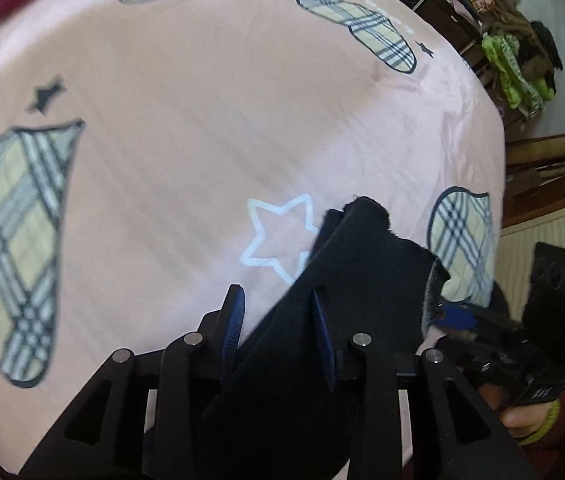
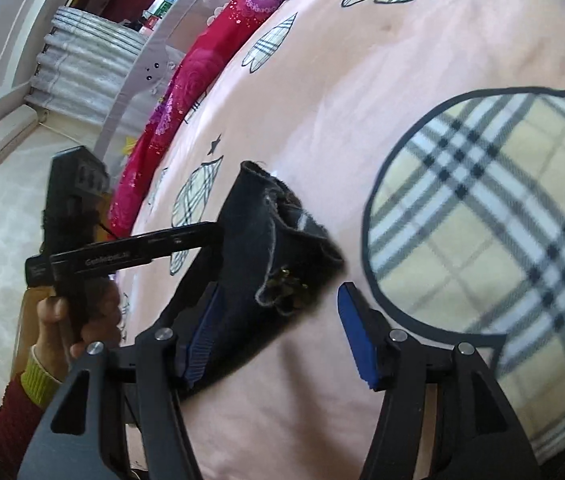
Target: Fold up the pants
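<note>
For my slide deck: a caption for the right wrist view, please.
Open right gripper beside dark pants lifted over a pink bedsheet, left gripper alongside.
</note>
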Available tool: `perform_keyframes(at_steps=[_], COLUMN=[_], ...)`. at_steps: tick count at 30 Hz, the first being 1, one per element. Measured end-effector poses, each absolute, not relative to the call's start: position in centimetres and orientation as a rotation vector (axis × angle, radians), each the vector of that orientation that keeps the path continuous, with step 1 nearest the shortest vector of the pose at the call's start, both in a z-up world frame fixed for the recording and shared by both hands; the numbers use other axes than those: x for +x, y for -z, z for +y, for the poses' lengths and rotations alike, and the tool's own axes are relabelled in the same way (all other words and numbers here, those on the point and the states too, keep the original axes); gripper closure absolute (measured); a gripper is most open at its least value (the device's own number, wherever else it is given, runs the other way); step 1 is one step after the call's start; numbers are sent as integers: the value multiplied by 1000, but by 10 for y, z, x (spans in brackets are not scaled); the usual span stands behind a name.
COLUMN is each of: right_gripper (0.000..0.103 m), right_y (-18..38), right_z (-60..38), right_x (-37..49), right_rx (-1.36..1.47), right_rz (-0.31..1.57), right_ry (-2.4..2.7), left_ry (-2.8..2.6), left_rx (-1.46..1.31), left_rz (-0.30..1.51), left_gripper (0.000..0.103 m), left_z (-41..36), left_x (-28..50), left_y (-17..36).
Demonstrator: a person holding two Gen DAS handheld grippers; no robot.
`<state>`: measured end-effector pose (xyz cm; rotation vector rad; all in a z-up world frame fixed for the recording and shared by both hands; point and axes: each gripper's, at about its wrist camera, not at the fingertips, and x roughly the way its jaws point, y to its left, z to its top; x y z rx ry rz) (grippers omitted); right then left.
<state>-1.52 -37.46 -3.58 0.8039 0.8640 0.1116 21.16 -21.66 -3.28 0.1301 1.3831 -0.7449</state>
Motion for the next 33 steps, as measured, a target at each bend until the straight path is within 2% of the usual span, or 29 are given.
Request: perform_keyframes(at_steps=[3, 4, 6, 7, 11, 13, 15, 16, 19, 26, 33], right_gripper=[44, 51, 83, 91, 92, 92, 92, 92, 92, 92, 92], right_y=[40, 41, 47, 52, 55, 55, 56, 56, 55, 38, -1], right_z=[-368, -365, -363, -363, -368, -366, -366, -366, -365, -361, -332], right_x=[-5, -2, 2, 3, -5, -7, -6, -6, -6, -8, -4], right_rx=[825, 824, 820, 840, 849, 839, 849, 850, 842, 844, 847], right_rz=[864, 862, 875, 887, 867, 865, 858, 854, 847, 804, 731], right_ry=[-138, -148, -142, -147, -178, -182, -186, -187, -193, -282, -504], left_ry=[775, 779, 785, 790, 822, 842, 872, 897, 914, 929, 922], left_rx=[87, 73, 63, 66, 112, 135, 129, 120, 131, 27, -116], left_rz=[1427, 1441, 1451, 1447, 1426, 1414, 1401, 1399, 1359, 1268, 1137], left_gripper=[65, 64, 63, 62, 54, 54, 68, 82, 91, 93, 93], left_z=[-221, -222, -224, -225, -237, -243, -248, -251, -252, -228, -162], left_x=[218, 221, 223, 223, 217, 215, 213, 211, 204, 192, 169], left_y=[44, 49, 54, 54, 54, 55, 54, 53, 51, 14, -46])
